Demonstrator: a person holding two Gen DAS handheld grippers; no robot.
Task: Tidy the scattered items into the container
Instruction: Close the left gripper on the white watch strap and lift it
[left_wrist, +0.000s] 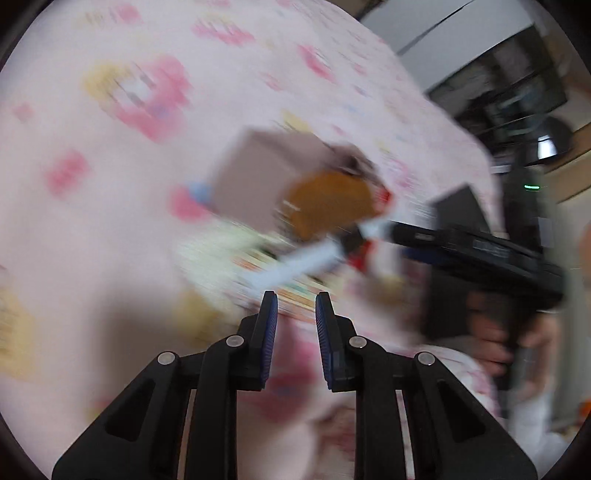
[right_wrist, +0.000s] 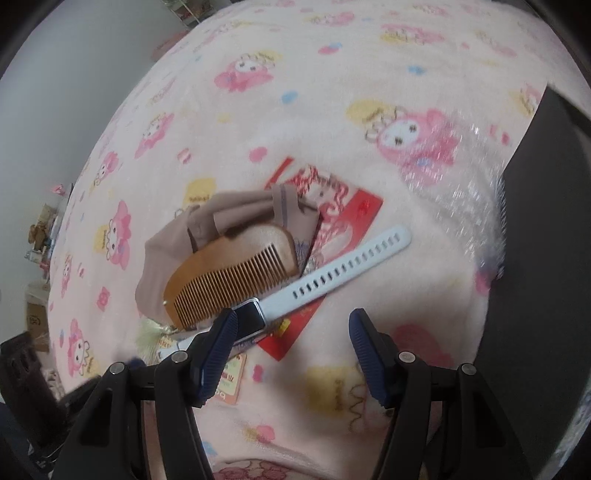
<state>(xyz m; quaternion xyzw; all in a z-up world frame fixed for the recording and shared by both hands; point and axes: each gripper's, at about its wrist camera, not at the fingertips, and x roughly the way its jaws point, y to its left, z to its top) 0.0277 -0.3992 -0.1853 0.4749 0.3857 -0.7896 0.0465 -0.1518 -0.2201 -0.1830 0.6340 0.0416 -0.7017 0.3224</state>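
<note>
Overhanging red card (right_wrist: 364, 208) edge: white watch strap (right_wrist: 347, 271)

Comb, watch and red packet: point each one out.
Comb (right_wrist: 236, 273), right wrist view, on its teeth.
Watch (right_wrist: 343, 271), right wrist view, on its pale strap.
Red packet (right_wrist: 360, 210), right wrist view, on its far corner.

Left gripper (left_wrist: 295, 302): at lower centre of its own view, fingers (left_wrist: 267, 332) narrowly parted, nothing between them. Right gripper (right_wrist: 293, 325): at the bottom of its own view, pitched steeply downward, fingers (right_wrist: 221, 339) spread wide, nothing gripped. In the left view it enters from the right edge, a hand (left_wrist: 509, 332) clasping its handle.
</note>
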